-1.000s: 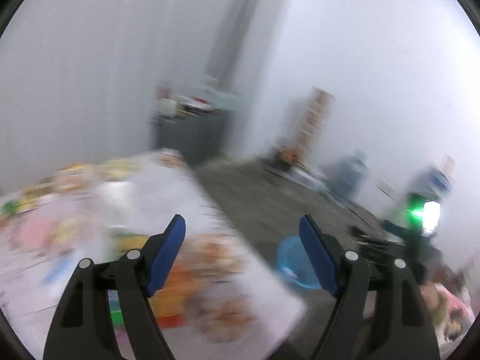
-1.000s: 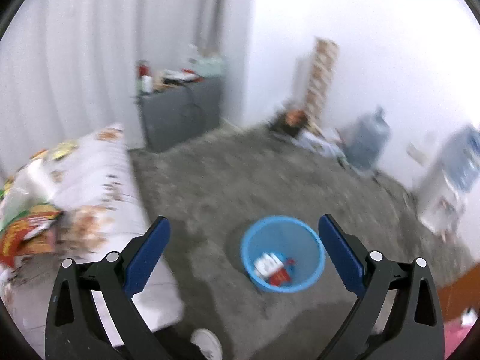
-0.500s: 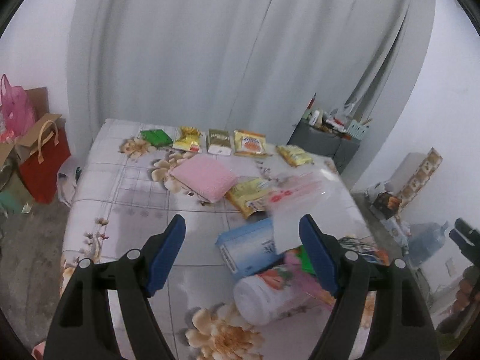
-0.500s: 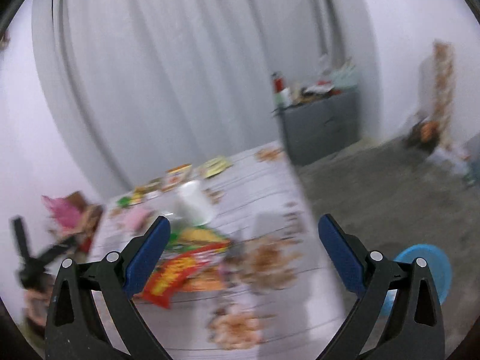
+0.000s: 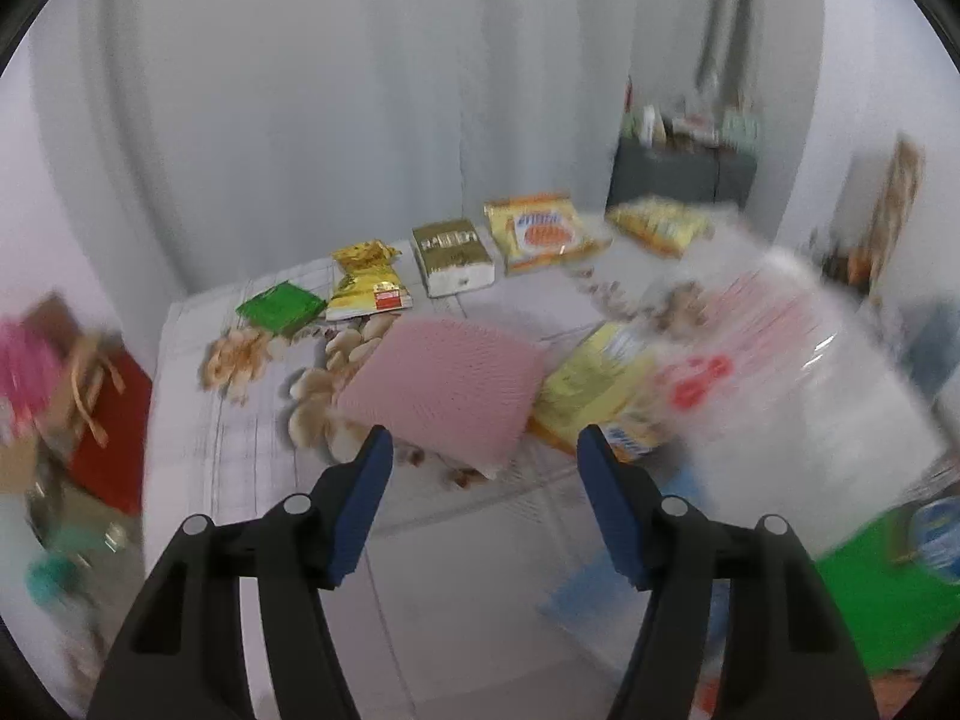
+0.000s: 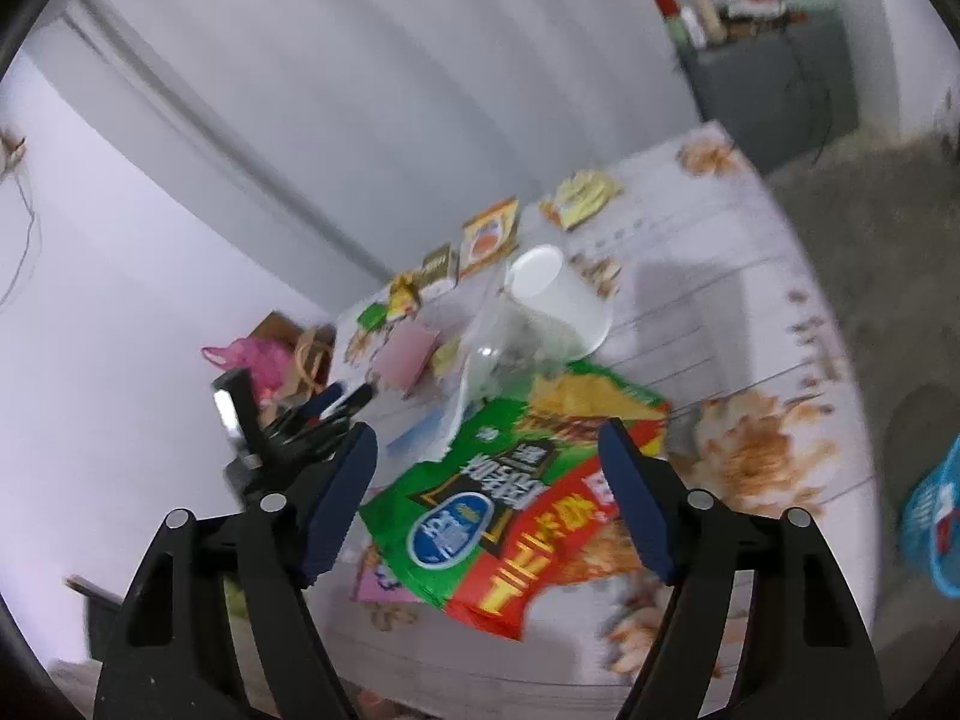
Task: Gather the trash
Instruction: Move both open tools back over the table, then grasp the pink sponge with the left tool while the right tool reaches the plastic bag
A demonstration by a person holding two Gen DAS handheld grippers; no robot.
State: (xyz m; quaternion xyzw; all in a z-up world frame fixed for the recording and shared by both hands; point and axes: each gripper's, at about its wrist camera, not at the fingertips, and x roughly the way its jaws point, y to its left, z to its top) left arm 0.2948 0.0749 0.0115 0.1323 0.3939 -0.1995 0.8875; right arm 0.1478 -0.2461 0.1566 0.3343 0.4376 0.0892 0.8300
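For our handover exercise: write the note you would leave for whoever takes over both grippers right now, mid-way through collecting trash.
Left gripper: nothing between the fingers, jaws closing, aimed at the pink packet.
Right gripper: also holding nothing, jaws closing, over the green-and-red snack bag.
Things: wrappers lie across the floral table, with a white cup tipped on its side; the blue bin stands on the floor to the right.
Done: some trash is already in the bin.
Left: nearly everything on the table.
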